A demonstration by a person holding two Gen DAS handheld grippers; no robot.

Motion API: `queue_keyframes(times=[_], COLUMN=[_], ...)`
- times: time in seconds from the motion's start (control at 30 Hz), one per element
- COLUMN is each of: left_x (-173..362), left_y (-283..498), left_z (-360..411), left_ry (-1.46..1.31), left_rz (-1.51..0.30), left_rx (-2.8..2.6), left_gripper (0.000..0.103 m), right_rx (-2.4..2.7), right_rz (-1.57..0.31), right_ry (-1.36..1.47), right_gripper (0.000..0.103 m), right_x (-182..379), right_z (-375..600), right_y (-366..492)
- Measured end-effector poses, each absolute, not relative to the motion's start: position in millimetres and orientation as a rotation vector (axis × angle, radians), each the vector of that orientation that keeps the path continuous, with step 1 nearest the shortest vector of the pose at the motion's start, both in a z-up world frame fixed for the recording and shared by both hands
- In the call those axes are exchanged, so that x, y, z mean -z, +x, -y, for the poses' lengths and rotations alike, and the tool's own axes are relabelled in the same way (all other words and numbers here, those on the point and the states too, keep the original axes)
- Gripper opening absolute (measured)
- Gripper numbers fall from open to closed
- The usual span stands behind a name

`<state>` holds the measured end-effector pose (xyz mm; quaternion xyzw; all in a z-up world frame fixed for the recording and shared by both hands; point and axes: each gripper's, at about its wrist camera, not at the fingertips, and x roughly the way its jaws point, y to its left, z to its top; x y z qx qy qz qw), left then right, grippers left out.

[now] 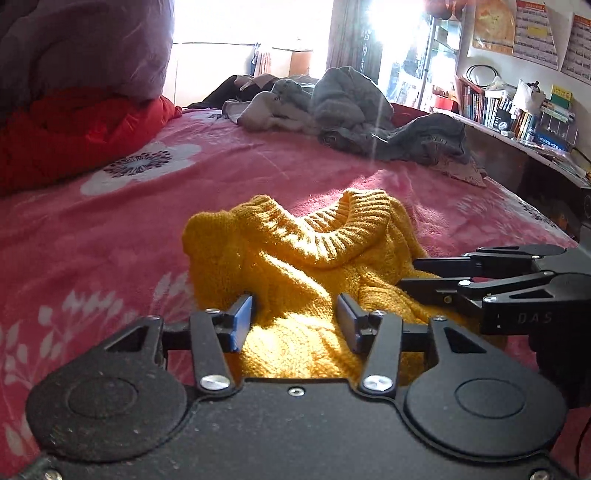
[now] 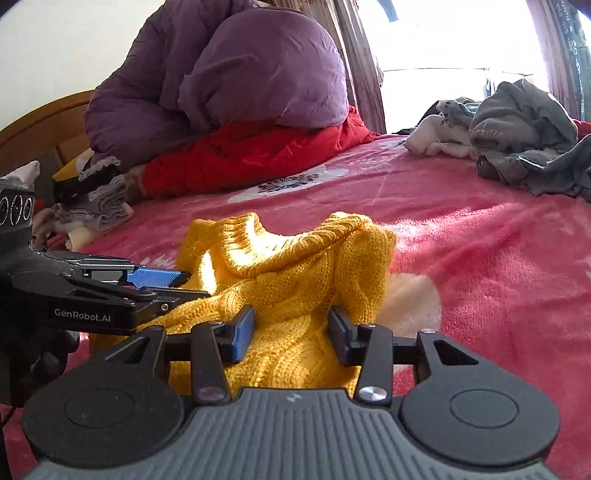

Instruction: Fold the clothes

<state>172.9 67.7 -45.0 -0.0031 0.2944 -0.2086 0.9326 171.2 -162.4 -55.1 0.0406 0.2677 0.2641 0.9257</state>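
Harsh daylight blew the window (image 1: 236, 22) out white. Sun patches fell across the bed (image 2: 461, 229). Fisheye edges curved, slightly soft.

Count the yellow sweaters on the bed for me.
1. The yellow sweater lies bunched on the pink bedspread, right in front of both hand-held grippers. The clothes pile at the far side shows only grey and white; it may hide more.

yellow cable-knit sweater (image 1: 306, 266). pink blanket (image 1: 258, 162) with white flower print. purple quilt (image 2: 236, 77) over red one (image 2: 258, 151); grey clothes (image 1: 354, 107).
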Motion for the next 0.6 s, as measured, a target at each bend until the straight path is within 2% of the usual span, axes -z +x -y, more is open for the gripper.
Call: queue_keyframes(times=[0.17, 0.4, 0.5, 0.6], left_x=[38, 3, 6, 20], left_y=[159, 113, 105, 110], left_z=[-62, -54, -50, -44], left_ry=[0.046, 0.131, 0.112, 0.142], left_rz=[-0.556, -0.467, -0.496, -0.556], left_rx=[0.406, 0.379, 0.375, 0.361], left_gripper=[0.048, 0.047, 0.048, 0.053], right_rx=[-0.532, -0.552, -0.552, -0.551], right_rz=[-0.526, -0.337, -0.382, -0.428], right_ry=[0.056, -0.043, -0.035, -0.027], right_gripper=[0.045, 0.042, 0.041, 0.043], right_x=[54, 17, 25, 33], right_z=[160, 165, 164, 163], right_y=[165, 114, 116, 118])
